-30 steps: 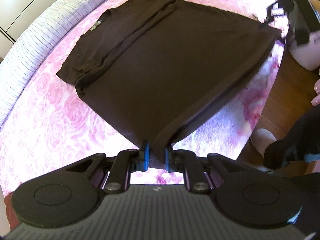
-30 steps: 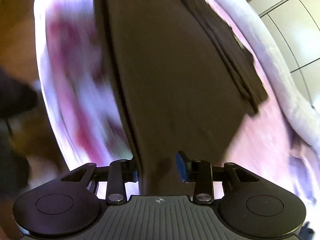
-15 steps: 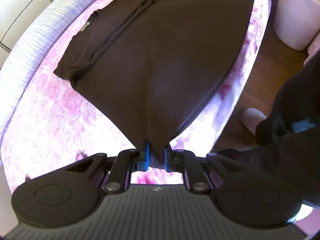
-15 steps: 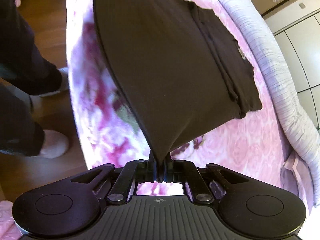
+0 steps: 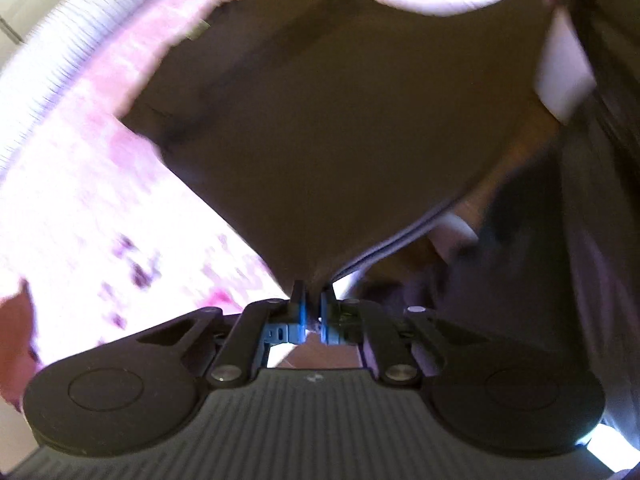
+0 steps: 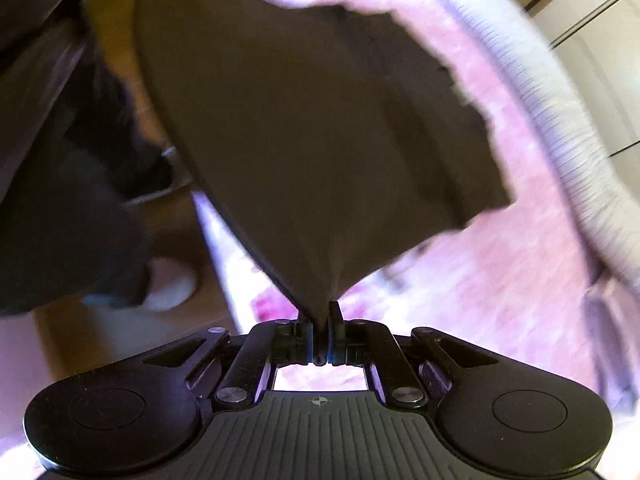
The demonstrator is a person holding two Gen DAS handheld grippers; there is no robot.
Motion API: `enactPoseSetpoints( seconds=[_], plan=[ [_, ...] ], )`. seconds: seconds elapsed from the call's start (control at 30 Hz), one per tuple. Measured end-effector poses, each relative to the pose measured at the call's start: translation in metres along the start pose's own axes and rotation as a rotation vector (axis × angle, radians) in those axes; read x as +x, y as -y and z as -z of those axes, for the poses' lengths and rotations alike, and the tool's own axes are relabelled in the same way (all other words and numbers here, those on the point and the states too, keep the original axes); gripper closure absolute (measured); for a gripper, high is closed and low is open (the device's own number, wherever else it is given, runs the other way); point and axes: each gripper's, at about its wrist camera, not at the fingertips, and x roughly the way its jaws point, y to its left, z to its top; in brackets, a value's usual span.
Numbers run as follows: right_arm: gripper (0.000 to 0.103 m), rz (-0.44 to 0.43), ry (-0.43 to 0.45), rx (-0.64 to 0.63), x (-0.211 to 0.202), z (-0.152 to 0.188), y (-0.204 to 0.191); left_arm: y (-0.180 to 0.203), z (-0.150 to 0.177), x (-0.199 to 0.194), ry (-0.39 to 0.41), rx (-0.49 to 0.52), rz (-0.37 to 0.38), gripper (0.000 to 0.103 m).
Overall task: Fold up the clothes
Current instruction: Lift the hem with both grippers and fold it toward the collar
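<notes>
A dark brown T-shirt (image 5: 340, 120) hangs lifted above the pink floral bedspread (image 5: 80, 200), stretched between my two grippers. My left gripper (image 5: 314, 296) is shut on one bottom corner of the shirt. My right gripper (image 6: 319, 318) is shut on the other bottom corner of the shirt (image 6: 320, 140). The collar end with its folded sleeves droops toward the bed at the far side. Both views are blurred by motion.
A white striped quilt edge (image 6: 560, 120) runs along the far side of the bed. Wooden floor, a white slipper (image 6: 172, 288) and the person's dark-trousered leg (image 6: 60, 220) are beside the bed. A pale stool (image 5: 564, 76) stands at the right.
Both grippers have raised the shirt's hem higher off the bed, so more of the shirt now hangs in the air. A second ago the right gripper was open; it has shut on the corner.
</notes>
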Motion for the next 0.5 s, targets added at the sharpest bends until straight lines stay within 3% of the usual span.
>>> enactPoseSetpoints(
  seconds=[0.17,0.27,0.37,0.5],
  plan=[
    [0.099,0.142,0.089,-0.01,0.003,-0.041,0.089,-0.089,-0.065,0.006,0.117,-0.037,-0.095,0.099],
    [0.099,0.175,0.087,0.006,0.025,-0.067,0.146,-0.149,-0.096,0.02,0.151,-0.064,-0.111,0.099],
    [0.099,0.185,0.062,0.029,0.055,-0.092,0.197,-0.211,-0.119,0.048,0.162,-0.099,-0.08,0.099],
    [0.099,0.137,-0.006,0.122,0.111,-0.119,0.254,-0.273,-0.149,0.101,0.152,-0.121,-0.035,0.099]
  ],
)
